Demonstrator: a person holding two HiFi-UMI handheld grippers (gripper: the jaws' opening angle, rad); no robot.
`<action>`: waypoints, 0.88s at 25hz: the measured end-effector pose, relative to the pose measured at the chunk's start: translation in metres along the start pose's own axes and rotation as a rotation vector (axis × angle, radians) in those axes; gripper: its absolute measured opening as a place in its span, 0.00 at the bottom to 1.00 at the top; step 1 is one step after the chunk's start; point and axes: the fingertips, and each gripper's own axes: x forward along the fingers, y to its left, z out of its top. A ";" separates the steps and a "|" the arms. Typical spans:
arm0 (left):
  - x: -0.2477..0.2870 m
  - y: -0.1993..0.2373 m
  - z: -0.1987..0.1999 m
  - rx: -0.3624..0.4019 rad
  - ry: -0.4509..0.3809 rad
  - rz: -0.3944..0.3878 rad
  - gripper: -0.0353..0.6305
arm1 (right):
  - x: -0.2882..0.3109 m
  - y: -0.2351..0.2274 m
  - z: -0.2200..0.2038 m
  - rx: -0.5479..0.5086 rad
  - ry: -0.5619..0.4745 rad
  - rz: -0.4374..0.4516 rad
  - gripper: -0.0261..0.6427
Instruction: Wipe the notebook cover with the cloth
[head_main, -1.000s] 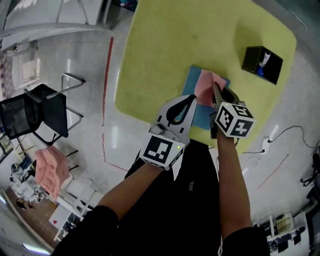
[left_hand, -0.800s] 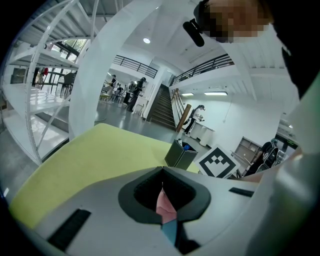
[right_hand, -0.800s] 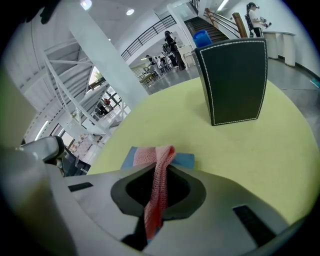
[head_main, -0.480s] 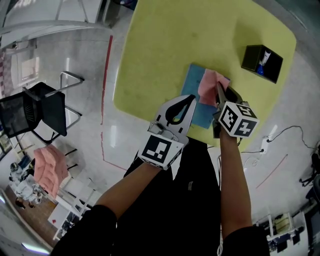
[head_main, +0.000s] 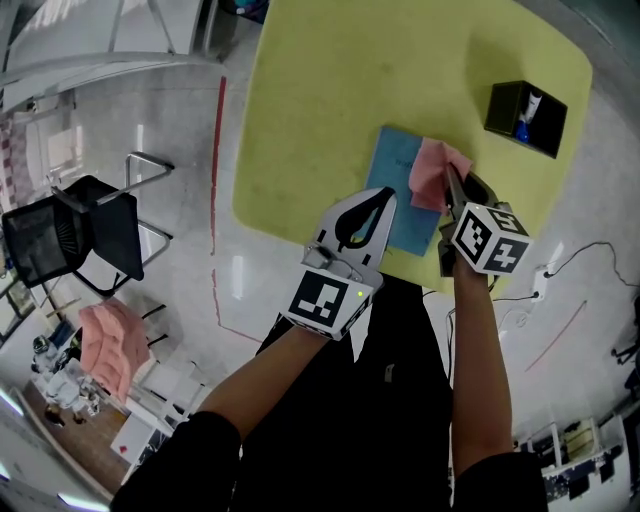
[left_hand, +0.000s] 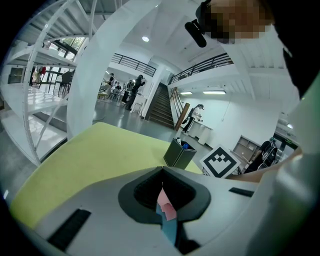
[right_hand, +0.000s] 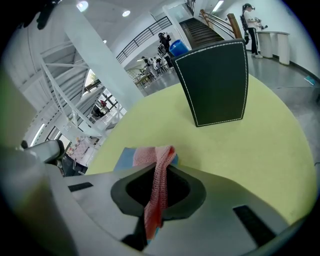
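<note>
1. The left gripper (head_main: 383, 198) is nearest. Its jaws are pressed together with nothing between them, and its tips are over the near left part of the one blue notebook (head_main: 396, 170).
2. The right gripper (head_main: 447, 178) pinches the one pink cloth (head_main: 432, 172), which lies at the notebook's right edge on the yellow table (head_main: 330, 90).
3. At the far right stands one open black box (head_main: 512, 112). It holds one blue item (head_main: 521, 132) and one white item (head_main: 533, 101).
</note>
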 end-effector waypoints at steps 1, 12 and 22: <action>0.000 -0.001 0.002 -0.002 -0.004 -0.003 0.08 | 0.000 -0.001 0.000 0.001 0.002 -0.002 0.10; -0.001 0.002 -0.011 0.007 0.019 -0.022 0.08 | -0.005 -0.009 -0.002 0.045 0.000 0.011 0.10; -0.008 0.002 -0.020 0.011 0.026 -0.037 0.08 | -0.010 -0.015 -0.003 0.117 -0.041 0.061 0.10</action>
